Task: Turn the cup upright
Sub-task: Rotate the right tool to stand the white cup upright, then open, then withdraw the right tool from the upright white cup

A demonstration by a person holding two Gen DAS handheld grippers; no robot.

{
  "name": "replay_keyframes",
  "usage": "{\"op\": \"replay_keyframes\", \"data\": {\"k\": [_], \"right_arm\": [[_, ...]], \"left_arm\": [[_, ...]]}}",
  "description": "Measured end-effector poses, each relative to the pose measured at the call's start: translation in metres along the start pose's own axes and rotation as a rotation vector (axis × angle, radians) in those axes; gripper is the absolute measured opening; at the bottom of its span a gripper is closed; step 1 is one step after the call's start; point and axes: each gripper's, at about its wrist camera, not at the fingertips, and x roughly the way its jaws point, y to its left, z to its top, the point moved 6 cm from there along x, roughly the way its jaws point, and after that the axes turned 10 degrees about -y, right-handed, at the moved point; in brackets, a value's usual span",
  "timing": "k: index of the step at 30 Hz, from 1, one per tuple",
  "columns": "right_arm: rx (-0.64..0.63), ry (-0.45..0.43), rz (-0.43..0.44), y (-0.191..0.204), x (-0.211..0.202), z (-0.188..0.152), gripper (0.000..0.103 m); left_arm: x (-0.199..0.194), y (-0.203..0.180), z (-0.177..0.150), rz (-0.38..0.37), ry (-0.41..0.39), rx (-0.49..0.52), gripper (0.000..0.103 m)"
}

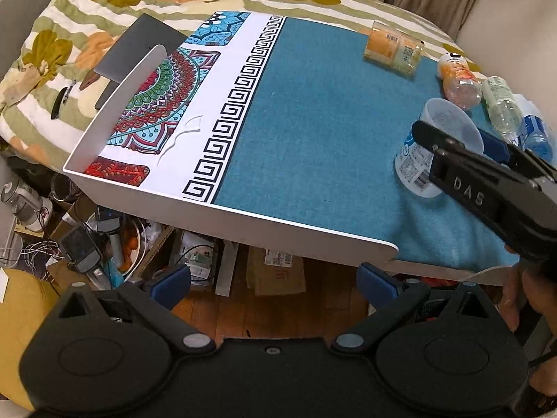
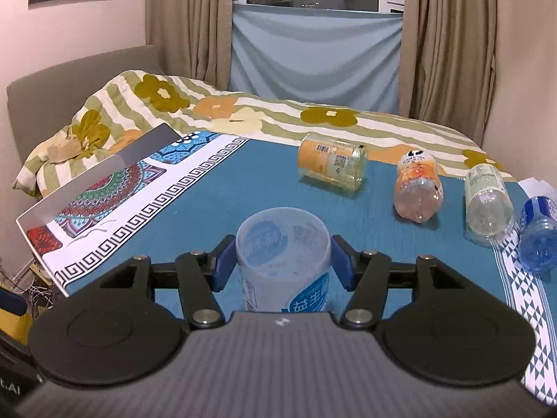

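Observation:
A translucent plastic cup (image 2: 282, 261) with a blue and white label stands upside down, base up, on the blue cloth (image 2: 216, 205). My right gripper (image 2: 281, 263) straddles it, blue pads (image 2: 343, 261) just off each side, a small gap showing, so it is open around the cup. In the left wrist view the cup (image 1: 435, 146) is at the right, with the right gripper (image 1: 459, 146) around it. My left gripper (image 1: 275, 284) is open and empty, held off the table's near edge.
Several empty bottles lie on their sides behind the cup: an orange-labelled one (image 2: 332, 165), a peach one (image 2: 417, 188), a clear one (image 2: 487, 205), a blue one (image 2: 539, 240). A laptop (image 1: 135, 48) lies at the table's far left corner. Bed behind, clutter on the floor.

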Motion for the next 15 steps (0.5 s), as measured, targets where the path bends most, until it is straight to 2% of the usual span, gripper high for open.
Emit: {"op": "replay_keyframes", "data": {"k": [8,9,13,15], "right_arm": [[-0.007,-0.002,0.021,0.001,-0.007,-0.003,0.075],[-0.006,0.000,0.024,0.001,-0.007,-0.003,0.078],[-0.011,-0.019,0.016,-0.001,-0.011,-0.001,0.103],[-0.017,-0.028,0.019,-0.001,-0.013,0.001,0.103]], "left_arm": [[-0.003,-0.004,-0.001,0.009,-0.002,-0.012,0.103],[-0.004,-0.004,-0.001,0.010,-0.003,-0.013,0.103],[-0.006,-0.007,0.002,0.011,-0.009,-0.012,0.103],[-0.007,-0.007,0.003,0.012,-0.013,-0.011,0.103]]}}
